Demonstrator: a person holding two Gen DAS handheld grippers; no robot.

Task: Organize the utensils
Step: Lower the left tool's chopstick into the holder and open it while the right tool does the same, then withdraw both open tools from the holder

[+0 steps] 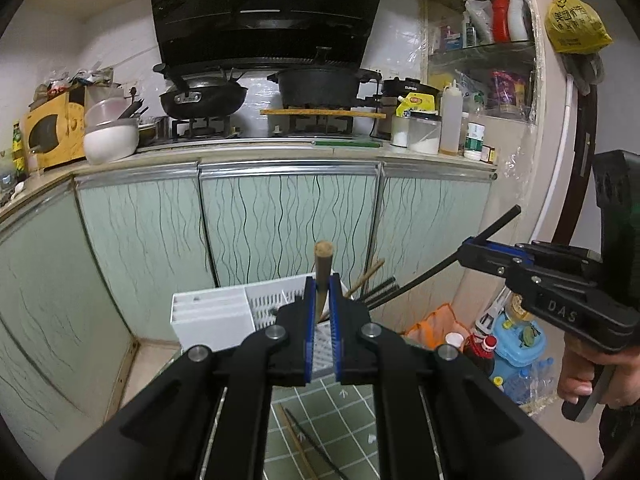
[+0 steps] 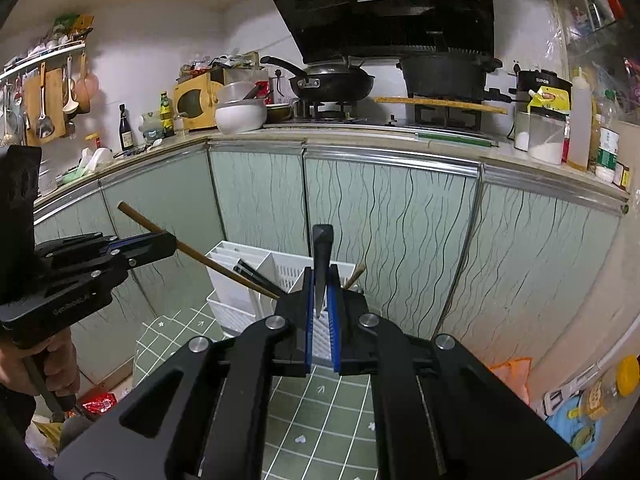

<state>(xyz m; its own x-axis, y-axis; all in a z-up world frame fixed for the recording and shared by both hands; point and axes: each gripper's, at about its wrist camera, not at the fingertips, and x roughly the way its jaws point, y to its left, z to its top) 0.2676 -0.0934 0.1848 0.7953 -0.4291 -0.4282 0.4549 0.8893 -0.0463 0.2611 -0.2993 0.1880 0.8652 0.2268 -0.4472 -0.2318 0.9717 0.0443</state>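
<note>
Chopsticks pinched in both grippers above the white caddy (image 1: 208,316)

Left wrist view: left gripper (image 1: 322,300) is clamped on a wooden chopstick (image 1: 322,264) near its top, over the caddy's far-right bin; the thin stick could pivot and miss the slot. Right wrist view: right gripper (image 2: 320,300) is clamped on a black chopstick (image 2: 321,256) beside it; lowered together, the two tips could cross, or knock the sticks already standing there.

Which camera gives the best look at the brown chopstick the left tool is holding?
The right wrist view: the brown chopstick shows side-on, nearly whole, clamped in the left tool. The left wrist view shows it only end-on and foreshortened between its own pads.
</note>
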